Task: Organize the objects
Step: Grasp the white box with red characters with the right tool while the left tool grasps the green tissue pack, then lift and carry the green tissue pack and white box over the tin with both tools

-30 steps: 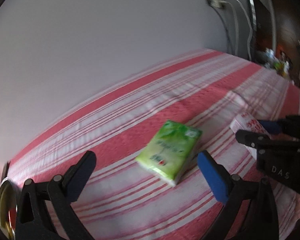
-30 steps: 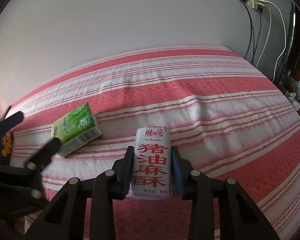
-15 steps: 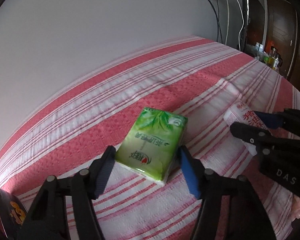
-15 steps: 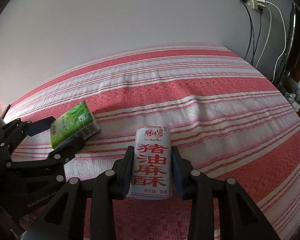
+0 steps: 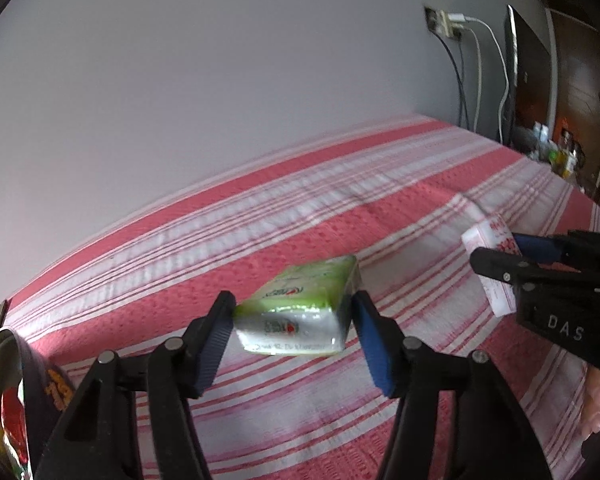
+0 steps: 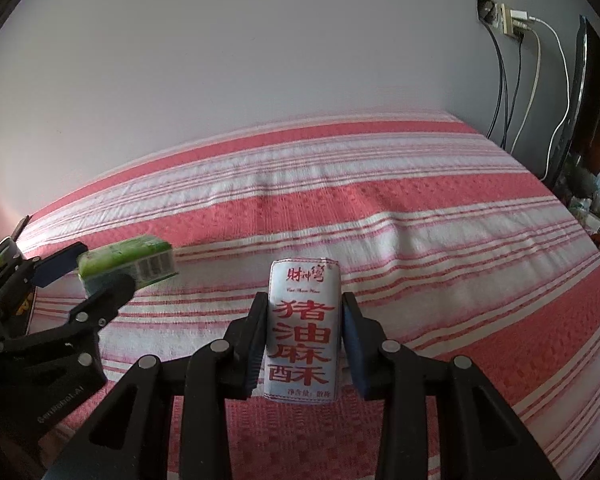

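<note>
Left tool [image 5: 294, 314] clamping green tissue pack [image 5: 300, 312] across sides, lifting off striped bed [image 5: 300, 216]: light, squashy, slick film, needing gentle mid-side pinch. Right tool [image 6: 302, 340] gripping white snack pack [image 6: 302, 328] mid-body, crushable contents likely.

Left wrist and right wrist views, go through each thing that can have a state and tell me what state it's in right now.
Green plastic-wrapped tissue pack: clamped in the left tool, tilted, lifted off the bedspread.
White rectangular snack packet with red characters: clamped lengthwise in the right tool.
Left tool: shut on the tissue pack.
Right tool: shut on the snack packet.
Red and white striped bedspread: flat, slightly creased.
White wall plug: plugged in, cables hanging.
</note>
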`<state>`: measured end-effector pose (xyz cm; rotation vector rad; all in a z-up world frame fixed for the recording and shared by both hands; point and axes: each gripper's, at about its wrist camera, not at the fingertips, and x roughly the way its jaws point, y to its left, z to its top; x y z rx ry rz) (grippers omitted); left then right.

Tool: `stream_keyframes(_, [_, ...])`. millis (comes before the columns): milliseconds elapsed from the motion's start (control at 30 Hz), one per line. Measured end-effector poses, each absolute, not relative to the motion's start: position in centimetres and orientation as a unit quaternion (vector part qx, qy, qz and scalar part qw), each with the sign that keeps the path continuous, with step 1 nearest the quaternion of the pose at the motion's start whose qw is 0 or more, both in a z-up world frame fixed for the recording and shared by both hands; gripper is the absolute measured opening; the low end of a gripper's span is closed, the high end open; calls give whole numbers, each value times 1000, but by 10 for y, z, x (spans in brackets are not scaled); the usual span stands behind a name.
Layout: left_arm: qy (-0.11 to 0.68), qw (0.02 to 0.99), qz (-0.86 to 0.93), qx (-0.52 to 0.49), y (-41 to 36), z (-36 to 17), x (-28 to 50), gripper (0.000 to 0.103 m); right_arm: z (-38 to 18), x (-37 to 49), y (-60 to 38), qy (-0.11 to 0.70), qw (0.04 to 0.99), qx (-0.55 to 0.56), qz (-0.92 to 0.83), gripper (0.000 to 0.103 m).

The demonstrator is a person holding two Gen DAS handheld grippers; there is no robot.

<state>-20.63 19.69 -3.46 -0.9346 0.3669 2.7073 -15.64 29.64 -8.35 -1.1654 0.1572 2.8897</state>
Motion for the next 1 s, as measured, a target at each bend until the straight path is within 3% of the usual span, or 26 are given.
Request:
stream_keyframes(600, [96,52,963,-248,168,-18,-173,59,-70,-140,284,26,15,-312,950,36])
stream_keyframes(900, [72,50,965,-247,157,-19,-171,59,-77,-150,289,39,20,-340,939,35])
stream_keyframes(967, [73,54,964,-249,158,-20,-172,59,-81,-155,289,43,25,-357,933,37])
stream_keyframes(1000, [71,55,964,-249,158,-20,-172,59,-83,-157,289,43,27,-364,930,43])
